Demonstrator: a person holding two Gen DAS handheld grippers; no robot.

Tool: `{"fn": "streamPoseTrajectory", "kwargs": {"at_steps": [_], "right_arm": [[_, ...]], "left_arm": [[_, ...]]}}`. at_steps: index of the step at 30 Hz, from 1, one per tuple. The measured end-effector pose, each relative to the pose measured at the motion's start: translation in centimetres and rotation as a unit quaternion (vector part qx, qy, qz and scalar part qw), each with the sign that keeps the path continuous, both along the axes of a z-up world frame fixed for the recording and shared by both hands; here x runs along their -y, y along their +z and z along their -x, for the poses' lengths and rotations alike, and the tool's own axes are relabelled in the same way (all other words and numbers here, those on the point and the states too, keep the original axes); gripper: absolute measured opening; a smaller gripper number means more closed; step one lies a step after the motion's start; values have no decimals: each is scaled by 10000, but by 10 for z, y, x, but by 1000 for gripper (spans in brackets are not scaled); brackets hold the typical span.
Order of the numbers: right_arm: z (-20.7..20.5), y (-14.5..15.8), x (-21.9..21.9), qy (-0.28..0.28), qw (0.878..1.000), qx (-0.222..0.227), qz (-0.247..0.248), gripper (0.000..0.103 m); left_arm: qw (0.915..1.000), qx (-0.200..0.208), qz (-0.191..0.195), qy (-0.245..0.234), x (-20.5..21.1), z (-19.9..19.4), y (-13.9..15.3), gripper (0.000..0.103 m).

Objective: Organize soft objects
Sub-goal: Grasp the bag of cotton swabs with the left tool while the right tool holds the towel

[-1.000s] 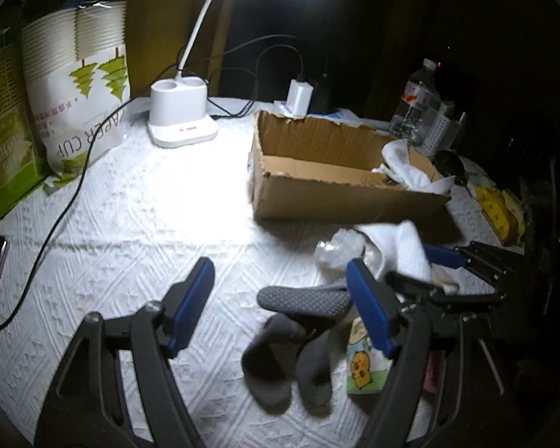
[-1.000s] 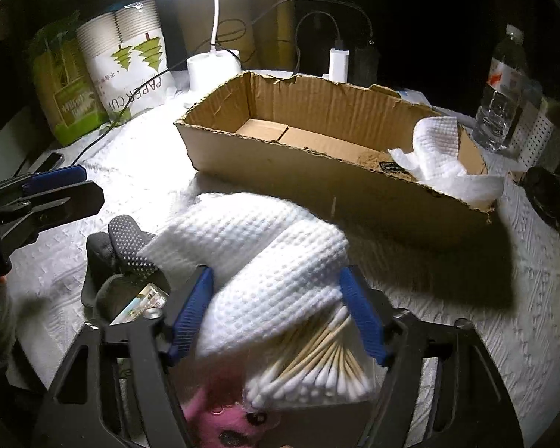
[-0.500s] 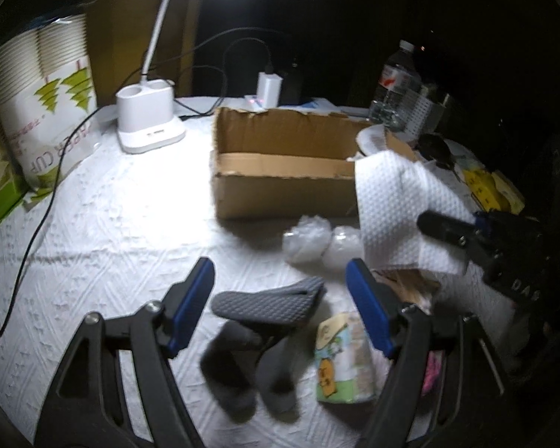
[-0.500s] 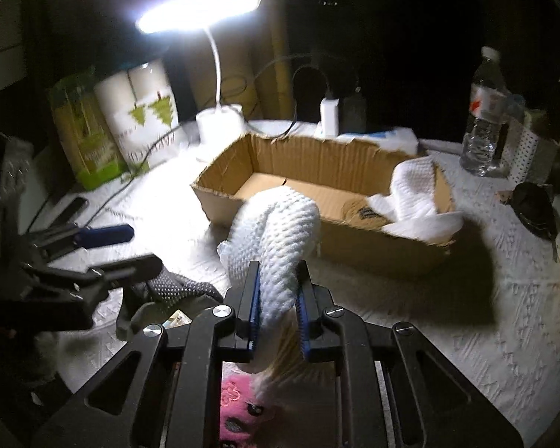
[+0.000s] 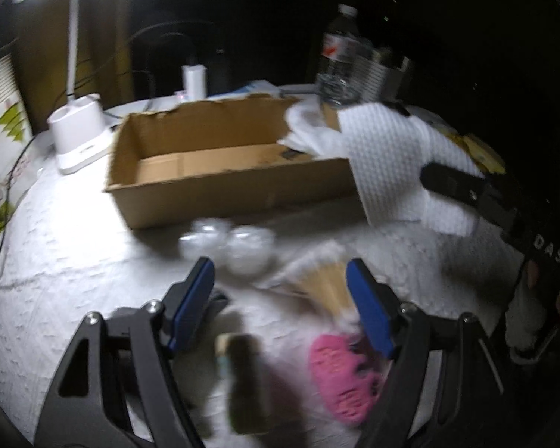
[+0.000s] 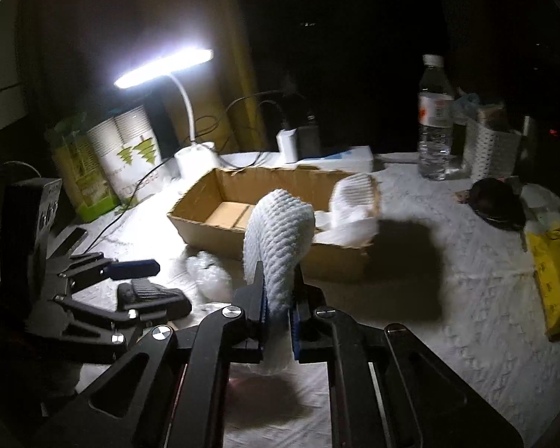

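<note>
My right gripper (image 6: 278,298) is shut on a white waffle cloth (image 6: 276,239) and holds it above the table, near the right end of the cardboard box (image 6: 209,224). The cloth also hangs in the left wrist view (image 5: 392,156). Another white cloth (image 6: 354,205) lies in the box's right end. My left gripper (image 5: 280,295) is open and empty, low over a pile: a pink item (image 5: 339,380), a bundle of cotton swabs (image 5: 324,280) and grey socks (image 6: 153,295).
A lit desk lamp (image 6: 164,67) and a paper cup pack (image 6: 130,156) stand behind the box on the left. A water bottle (image 6: 435,119) and a white holder (image 6: 489,153) stand at the back right. A yellow packet (image 6: 552,272) lies right. Clear plastic wraps (image 5: 239,242) lie before the box.
My right gripper has lifted the white cloth higher and toward the box. My left gripper has swung right, from the grey socks to over the swabs and pink item.
</note>
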State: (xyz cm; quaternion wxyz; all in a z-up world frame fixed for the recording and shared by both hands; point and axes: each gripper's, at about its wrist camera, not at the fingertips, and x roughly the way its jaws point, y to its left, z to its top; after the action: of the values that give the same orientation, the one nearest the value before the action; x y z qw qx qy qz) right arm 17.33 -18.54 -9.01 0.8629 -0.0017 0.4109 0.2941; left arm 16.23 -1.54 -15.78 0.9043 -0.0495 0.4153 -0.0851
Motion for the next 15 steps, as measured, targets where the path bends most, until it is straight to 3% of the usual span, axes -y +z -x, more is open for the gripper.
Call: {"fn": "streamPoseTrajectory", "kwargs": {"at_steps": [8, 12, 15], "right_arm": [[-5, -14, 39, -249, 9995, -149, -96, 10], [-6, -22, 52, -296, 9992, -216, -128, 10], [-9, -28, 59, -302, 9990, -291, -147, 10]], "left_arm": [[9987, -422, 75, -281, 39, -19, -19, 74], [9982, -594, -53, -100, 47, -30, -28, 75], [9977, -661, -137, 14, 51, -36, -33, 82]]}}
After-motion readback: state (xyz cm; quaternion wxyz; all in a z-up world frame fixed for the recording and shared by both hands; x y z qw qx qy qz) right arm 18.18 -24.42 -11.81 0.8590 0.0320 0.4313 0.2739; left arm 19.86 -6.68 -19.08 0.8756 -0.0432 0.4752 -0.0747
